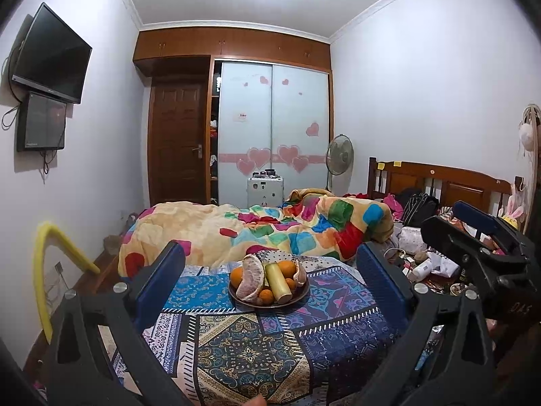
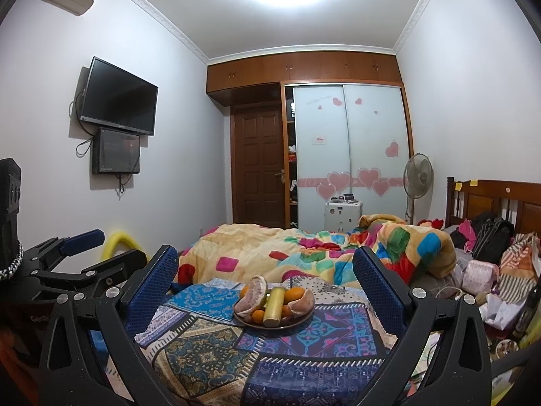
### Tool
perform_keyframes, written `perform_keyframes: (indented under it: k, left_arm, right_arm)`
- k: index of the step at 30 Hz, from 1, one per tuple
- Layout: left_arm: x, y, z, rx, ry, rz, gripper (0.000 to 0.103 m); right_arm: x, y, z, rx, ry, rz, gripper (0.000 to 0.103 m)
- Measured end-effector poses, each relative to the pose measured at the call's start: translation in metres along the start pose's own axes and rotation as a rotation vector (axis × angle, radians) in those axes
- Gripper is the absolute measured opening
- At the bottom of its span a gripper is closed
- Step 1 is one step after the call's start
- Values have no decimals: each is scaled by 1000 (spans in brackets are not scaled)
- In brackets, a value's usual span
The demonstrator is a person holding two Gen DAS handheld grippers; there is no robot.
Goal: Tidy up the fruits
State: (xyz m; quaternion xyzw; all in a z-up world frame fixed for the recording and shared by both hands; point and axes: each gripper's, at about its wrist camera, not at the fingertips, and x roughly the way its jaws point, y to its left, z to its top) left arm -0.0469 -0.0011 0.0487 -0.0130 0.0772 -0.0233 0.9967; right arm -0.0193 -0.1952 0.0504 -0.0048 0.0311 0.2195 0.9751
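On the patchwork-patterned cloth [image 1: 257, 348] that covers the near end of the bed sits a dark round plate [image 1: 236, 296] heaped with fruit: a peeled pomelo section [image 1: 252, 275] leaning on its left side, another pale pomelo piece [image 1: 300, 272] on its right, several oranges [image 1: 287, 268] tucked among them, and a yellow-green cylinder [image 1: 278, 280] that lies across the middle with its cut end toward the cameras. From the left wrist view the left gripper [image 1: 270, 270] frames the plate between its blue-padded fingers, jaws spread wide and gripping nothing, short of the plate. From the right wrist view the right gripper [image 2: 265, 270] is likewise held back from the plate [image 2: 301, 321], jaws released and bare, with the pomelo section [image 2: 252, 296] and the cylinder [image 2: 274, 306] seen between its fingers. Each gripper shows at the edge of the other's view, the two side by side. Behind the plate a rumpled blanket [image 1: 236, 230] with coloured squares lies across the bed. Farther back stand a wooden door [image 1: 177, 142], a sliding wardrobe [image 1: 274, 128] with pink hearts, and a standing fan [image 1: 339, 157]; a television [image 1: 54, 55] hangs on the left wall.
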Motion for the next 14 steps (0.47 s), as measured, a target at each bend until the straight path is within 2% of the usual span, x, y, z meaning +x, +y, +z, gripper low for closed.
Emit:
perform_keyframes:
  k: [14]
  left_arm:
    - [4,0,-5,-1,7,-6,102]
  right_arm:
    - [5,3,-2,2,11,1,103]
